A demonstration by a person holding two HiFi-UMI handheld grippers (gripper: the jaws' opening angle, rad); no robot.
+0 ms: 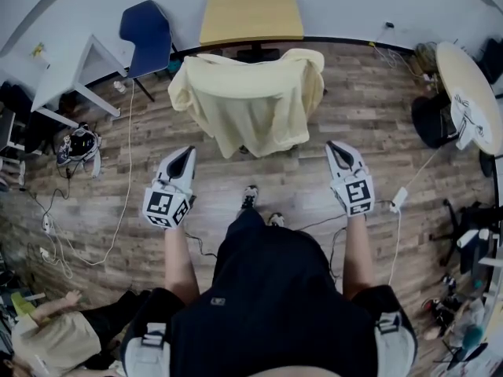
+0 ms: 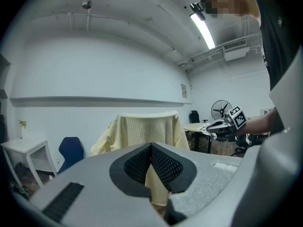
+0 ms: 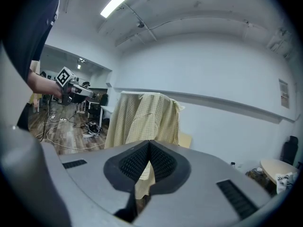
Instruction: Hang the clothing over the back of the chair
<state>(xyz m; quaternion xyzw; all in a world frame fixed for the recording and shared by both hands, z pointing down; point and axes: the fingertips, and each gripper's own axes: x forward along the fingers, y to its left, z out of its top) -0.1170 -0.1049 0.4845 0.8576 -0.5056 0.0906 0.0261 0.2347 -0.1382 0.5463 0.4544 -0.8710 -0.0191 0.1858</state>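
A pale yellow checked shirt [image 1: 251, 100] is draped over the back of a chair, which it hides almost entirely; only a dark base [image 1: 255, 53] shows behind it. My left gripper [image 1: 182, 154] is held short of the shirt's left side, jaws shut with nothing between them. My right gripper [image 1: 336, 148] is held short of its right side, also shut and empty. In the left gripper view the shirt [image 2: 142, 129] hangs ahead beyond the shut left gripper [image 2: 151, 145]. In the right gripper view the shirt [image 3: 144, 117] shows past the shut right gripper [image 3: 149, 143].
Behind the chair stands a wooden table [image 1: 251, 12], with a blue chair [image 1: 147, 30] and a white table [image 1: 67, 69] to the left. A round table [image 1: 471, 93] is at the right. Cables [image 1: 126, 179] trail over the wooden floor. Another person [image 1: 47, 336] sits low at the bottom left.
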